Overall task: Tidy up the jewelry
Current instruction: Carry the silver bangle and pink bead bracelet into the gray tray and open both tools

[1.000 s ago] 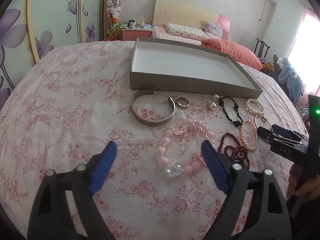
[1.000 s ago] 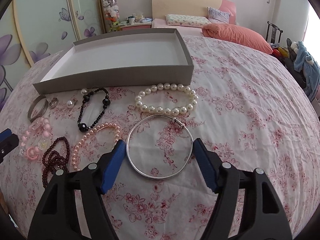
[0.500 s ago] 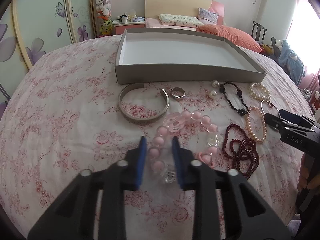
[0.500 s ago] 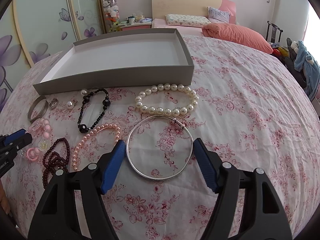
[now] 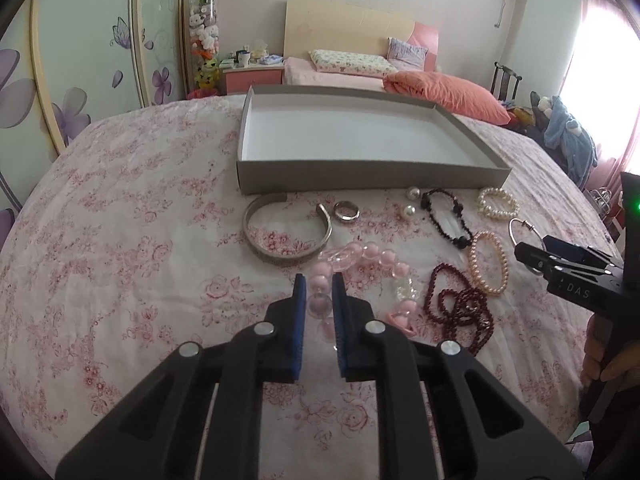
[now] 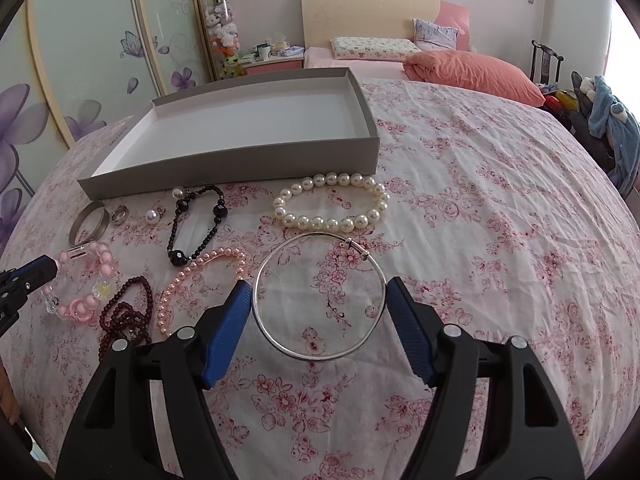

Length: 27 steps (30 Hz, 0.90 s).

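My left gripper is shut on the near side of a pink and clear bead bracelet, which lies on the flowered bedspread; it also shows in the right wrist view. My right gripper is open, its fingers on either side of a thin silver bangle lying flat. An empty grey tray with a white inside stands behind the jewelry; it also shows in the right wrist view.
On the bedspread lie a silver cuff, a ring, two loose pearls, a black bead bracelet, a white pearl bracelet, a pink pearl bracelet and dark red beads. Pillows and a headboard are behind.
My left gripper went from wide open to shut on the pink bead bracelet and moved forward over it. My right gripper stayed open around the silver bangle.
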Each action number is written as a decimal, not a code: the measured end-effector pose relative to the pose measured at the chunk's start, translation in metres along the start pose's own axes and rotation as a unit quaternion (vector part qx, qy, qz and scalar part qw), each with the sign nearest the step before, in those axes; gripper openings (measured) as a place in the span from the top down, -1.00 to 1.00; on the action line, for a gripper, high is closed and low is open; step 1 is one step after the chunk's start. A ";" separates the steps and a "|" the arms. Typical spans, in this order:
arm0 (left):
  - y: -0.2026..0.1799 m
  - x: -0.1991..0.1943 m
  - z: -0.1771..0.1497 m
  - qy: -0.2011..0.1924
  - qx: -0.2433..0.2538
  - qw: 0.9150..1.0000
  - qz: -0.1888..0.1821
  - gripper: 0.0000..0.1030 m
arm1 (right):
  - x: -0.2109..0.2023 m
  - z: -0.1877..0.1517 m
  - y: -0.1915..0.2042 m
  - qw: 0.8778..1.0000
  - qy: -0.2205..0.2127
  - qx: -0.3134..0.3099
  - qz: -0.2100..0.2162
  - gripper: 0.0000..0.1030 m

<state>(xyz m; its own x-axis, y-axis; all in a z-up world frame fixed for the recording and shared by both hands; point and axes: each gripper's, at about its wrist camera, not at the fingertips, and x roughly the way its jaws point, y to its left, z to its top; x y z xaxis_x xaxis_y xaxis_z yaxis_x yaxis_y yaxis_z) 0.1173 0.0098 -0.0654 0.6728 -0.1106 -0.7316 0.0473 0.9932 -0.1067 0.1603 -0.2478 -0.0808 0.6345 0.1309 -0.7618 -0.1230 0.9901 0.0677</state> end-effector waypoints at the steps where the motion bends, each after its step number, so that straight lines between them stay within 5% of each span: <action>1: 0.000 -0.003 0.001 -0.005 -0.001 1.000 -0.005 0.74 | -0.001 0.000 0.000 1.000 -0.003 0.000 0.001 -0.35; 15: -0.011 -0.043 0.013 -0.076 -0.004 0.995 -0.065 0.74 | -0.022 0.006 0.011 0.999 -0.040 -0.011 0.031 -0.35; 27: -0.019 -0.060 0.033 -0.104 0.013 0.992 -0.068 0.74 | -0.037 0.016 0.022 0.997 -0.064 -0.023 0.045 -0.35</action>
<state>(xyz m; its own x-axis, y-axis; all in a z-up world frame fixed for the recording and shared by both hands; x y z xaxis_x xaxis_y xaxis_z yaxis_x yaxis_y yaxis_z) 0.1005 -0.0008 0.0022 0.7961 -0.2363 -0.5571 0.1646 0.9705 -0.1763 0.1462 -0.2297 -0.0412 0.7115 0.2276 -0.6648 -0.2174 0.9710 0.0998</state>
